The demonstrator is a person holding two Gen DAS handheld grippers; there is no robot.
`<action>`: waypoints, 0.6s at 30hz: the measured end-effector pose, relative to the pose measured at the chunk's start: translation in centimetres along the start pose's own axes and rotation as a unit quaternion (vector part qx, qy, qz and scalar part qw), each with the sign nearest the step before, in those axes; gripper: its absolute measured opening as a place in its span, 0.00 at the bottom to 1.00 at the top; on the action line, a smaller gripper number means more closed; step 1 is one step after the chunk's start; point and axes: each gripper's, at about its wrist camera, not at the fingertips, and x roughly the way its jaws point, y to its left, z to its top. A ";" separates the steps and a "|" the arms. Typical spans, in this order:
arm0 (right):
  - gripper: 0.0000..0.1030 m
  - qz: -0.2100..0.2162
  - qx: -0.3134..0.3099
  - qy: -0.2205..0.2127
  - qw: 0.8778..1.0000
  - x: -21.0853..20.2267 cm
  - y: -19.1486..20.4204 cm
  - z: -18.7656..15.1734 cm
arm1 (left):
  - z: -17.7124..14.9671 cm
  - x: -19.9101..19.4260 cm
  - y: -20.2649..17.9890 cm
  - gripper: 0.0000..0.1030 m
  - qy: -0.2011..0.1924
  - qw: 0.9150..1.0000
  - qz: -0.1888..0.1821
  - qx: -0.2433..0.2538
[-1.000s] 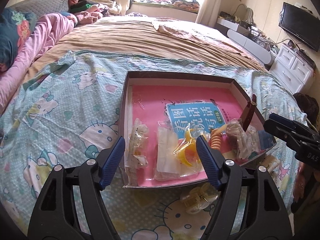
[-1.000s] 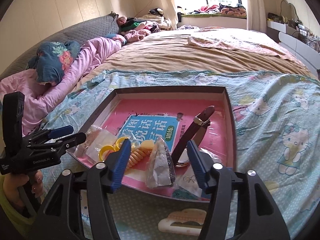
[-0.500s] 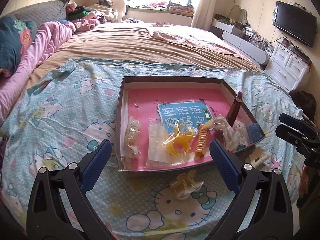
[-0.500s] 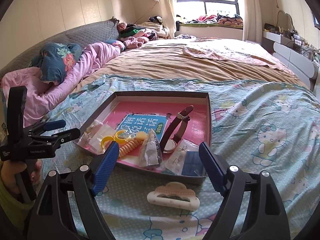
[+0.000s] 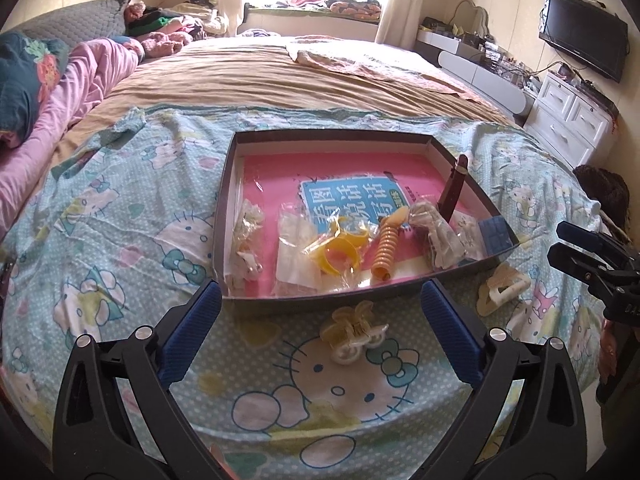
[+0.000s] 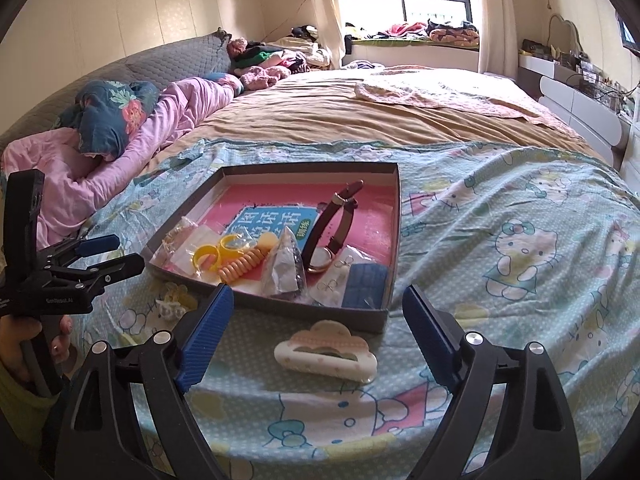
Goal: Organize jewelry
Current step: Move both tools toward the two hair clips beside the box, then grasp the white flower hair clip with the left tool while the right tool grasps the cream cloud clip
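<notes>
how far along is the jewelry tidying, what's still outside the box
Mostly done: the watch, yellow rings, orange coil tie and bagged pieces lie in the box. In hand: nothing; the left hand-held gripper and right hand-held gripper are open. Left: the cloud clip and yellow claw clip lie on the sheet.

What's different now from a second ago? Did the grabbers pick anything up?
No. Both grabbers pulled back from the box and opened wider; the left gripper and right gripper hold nothing. That brought the yellow hair clip and the cloud-shaped hair clip on the blanket into fuller view. The watch, the orange coil tie and the bags stayed put in the box.
</notes>
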 end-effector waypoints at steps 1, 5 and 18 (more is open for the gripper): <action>0.83 0.000 0.001 0.004 1.000 0.1 -0.1 -0.3 | -0.2 0.3 -0.1 0.91 0.007 1.000 -0.002 -0.002; 0.83 -0.001 0.002 0.021 1.000 0.7 -0.5 -1.4 | -1.0 1.1 -0.3 0.91 0.026 1.000 -0.009 -0.004; 0.83 -0.002 0.012 0.077 0.997 4.2 -1.8 -4.2 | -2.6 5.0 -1.4 0.91 0.067 0.997 -0.020 -0.018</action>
